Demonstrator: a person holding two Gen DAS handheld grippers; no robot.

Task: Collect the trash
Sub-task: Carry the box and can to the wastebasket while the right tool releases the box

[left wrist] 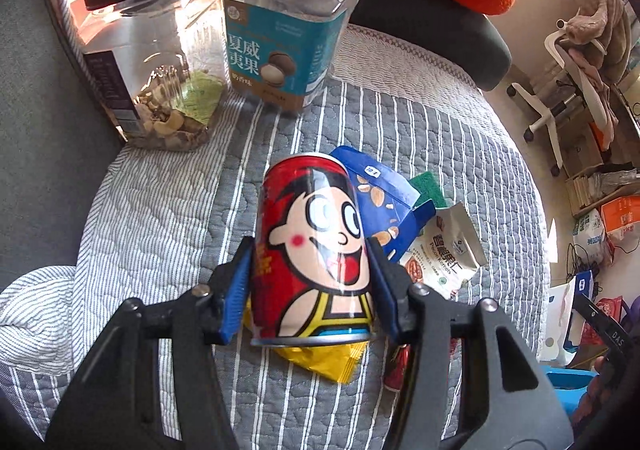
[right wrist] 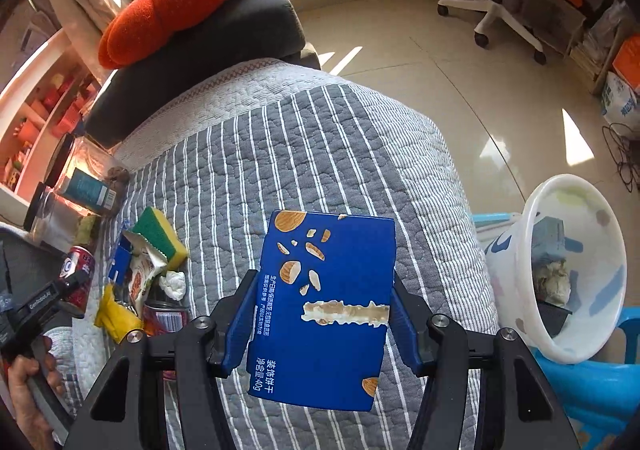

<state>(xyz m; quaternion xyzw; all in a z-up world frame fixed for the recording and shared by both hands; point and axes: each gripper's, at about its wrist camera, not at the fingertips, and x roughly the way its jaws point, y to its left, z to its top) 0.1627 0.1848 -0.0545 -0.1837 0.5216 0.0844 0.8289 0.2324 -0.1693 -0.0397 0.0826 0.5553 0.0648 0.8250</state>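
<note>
Red can sits pinched between the left gripper's blue pads, lifted above the striped quilt. Right gripper clamps a blue box over the quilt; a white bin stands just beside, right.

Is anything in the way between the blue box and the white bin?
Nothing visible. The right gripper holds the blue box above the striped quilt; the white bin sits open beside the quilt's edge.
</note>
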